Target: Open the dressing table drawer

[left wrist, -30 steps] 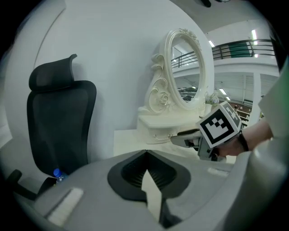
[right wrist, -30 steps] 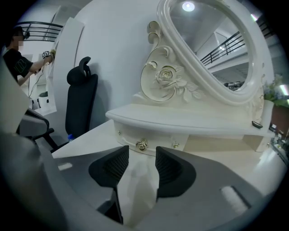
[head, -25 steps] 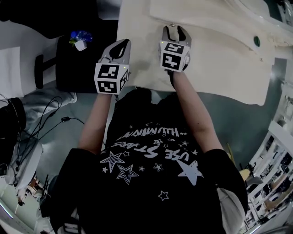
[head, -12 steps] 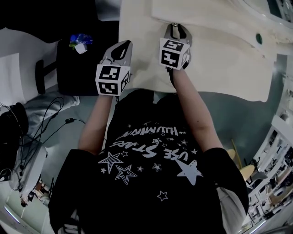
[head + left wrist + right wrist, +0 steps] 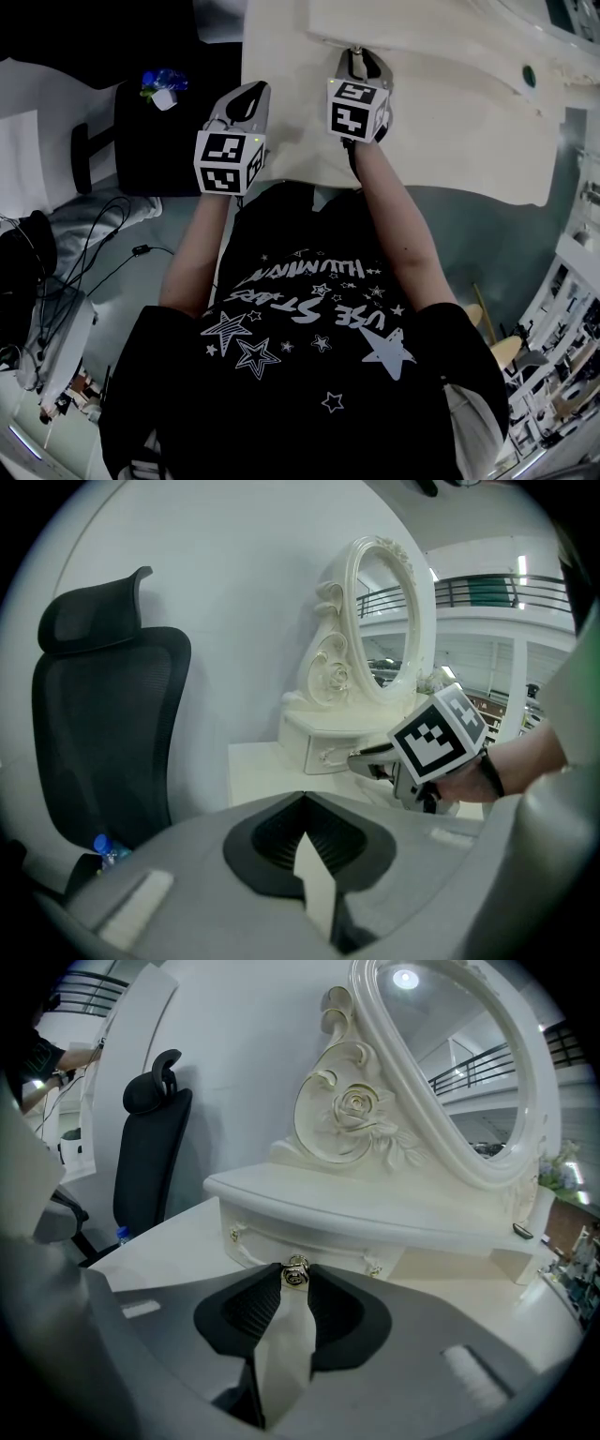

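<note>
The white dressing table [image 5: 450, 131] fills the top of the head view. Its small drawer [image 5: 347, 1249] sits under a curved shelf, below the oval mirror [image 5: 450, 1063]. In the right gripper view a small metal knob [image 5: 296, 1273] on the drawer front lies between the jaw tips. My right gripper [image 5: 359, 58] is shut on that knob. The drawer front looks flush with its frame. My left gripper [image 5: 246, 96] hovers at the table's left edge, apart from the drawer, shut and holding nothing. The left gripper view shows the right gripper [image 5: 375, 759] at the drawer [image 5: 323, 755].
A black office chair [image 5: 103, 733] stands left of the table, with a blue-capped bottle [image 5: 164, 80] on its seat. Cables [image 5: 94, 253] trail on the floor at the left. The person stands against the table's near edge.
</note>
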`<state>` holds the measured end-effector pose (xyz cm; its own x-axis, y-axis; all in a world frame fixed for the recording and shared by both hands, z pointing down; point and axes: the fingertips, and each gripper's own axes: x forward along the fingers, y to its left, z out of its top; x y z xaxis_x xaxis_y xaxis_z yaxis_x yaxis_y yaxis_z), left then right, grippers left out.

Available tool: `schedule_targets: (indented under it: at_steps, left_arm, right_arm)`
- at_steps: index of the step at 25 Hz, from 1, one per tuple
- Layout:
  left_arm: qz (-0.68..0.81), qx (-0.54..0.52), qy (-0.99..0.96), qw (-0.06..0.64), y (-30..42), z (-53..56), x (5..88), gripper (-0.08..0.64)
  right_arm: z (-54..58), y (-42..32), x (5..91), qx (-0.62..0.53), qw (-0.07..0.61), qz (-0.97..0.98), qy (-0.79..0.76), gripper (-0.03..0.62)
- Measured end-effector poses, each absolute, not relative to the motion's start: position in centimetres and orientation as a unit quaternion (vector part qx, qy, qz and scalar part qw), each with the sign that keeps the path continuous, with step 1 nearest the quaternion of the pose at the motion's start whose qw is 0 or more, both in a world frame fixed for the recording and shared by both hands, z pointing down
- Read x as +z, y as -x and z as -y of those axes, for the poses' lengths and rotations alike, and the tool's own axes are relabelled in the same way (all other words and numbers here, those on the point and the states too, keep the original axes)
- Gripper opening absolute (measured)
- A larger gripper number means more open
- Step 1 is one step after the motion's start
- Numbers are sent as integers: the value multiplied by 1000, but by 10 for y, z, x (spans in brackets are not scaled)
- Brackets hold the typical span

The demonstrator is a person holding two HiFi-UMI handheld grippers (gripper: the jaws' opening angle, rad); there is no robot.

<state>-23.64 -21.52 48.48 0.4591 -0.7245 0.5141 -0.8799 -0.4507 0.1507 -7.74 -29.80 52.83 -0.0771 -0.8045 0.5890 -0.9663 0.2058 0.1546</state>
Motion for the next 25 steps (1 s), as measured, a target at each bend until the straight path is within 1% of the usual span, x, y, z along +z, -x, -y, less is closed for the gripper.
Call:
schedule_targets:
  at_steps: [25]
  left_arm:
    - [490,187,-827,203,236,193,480,2]
  right_arm:
    - [264,78,527,153,294,723,-606,121]
